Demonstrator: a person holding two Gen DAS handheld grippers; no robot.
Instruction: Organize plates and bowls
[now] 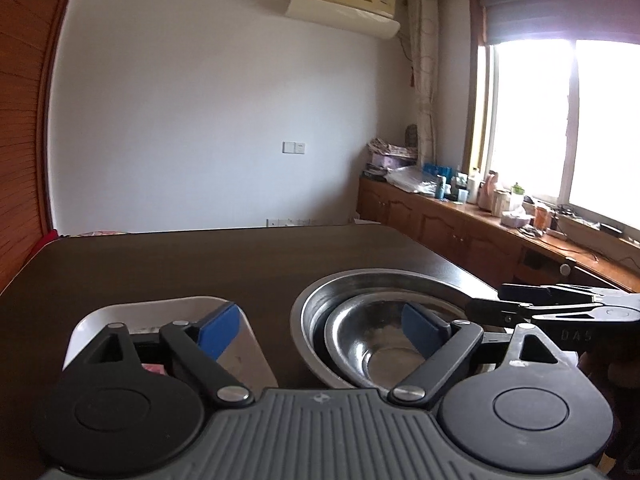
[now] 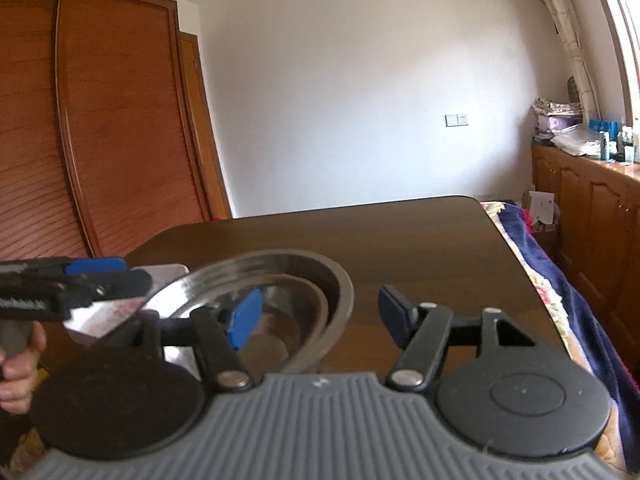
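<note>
Two steel bowls sit nested on the dark table (image 1: 200, 264), a small bowl (image 1: 360, 348) inside a large bowl (image 1: 360, 280). Left of them lies a rectangular metal tray (image 1: 160, 308). My left gripper (image 1: 322, 332) is wide open, one blue pad over the tray and the other over the small bowl, gripping nothing. From the right, my right gripper (image 1: 486, 298) reaches over the large bowl's rim. In the right wrist view my right gripper (image 2: 320, 316) is open, straddling the right wall of the large bowl (image 2: 280, 260) without touching it. The left gripper (image 2: 116, 274) and tray (image 2: 116, 312) show at the left.
A wooden wardrobe (image 2: 100, 120) stands beyond the table's left side. A long sideboard (image 1: 460, 228) crowded with bottles and boxes runs under the window. A bed with a patterned blanket (image 2: 560, 280) lies beside the table's right edge. A person's hand (image 2: 16, 364) holds the left gripper's handle.
</note>
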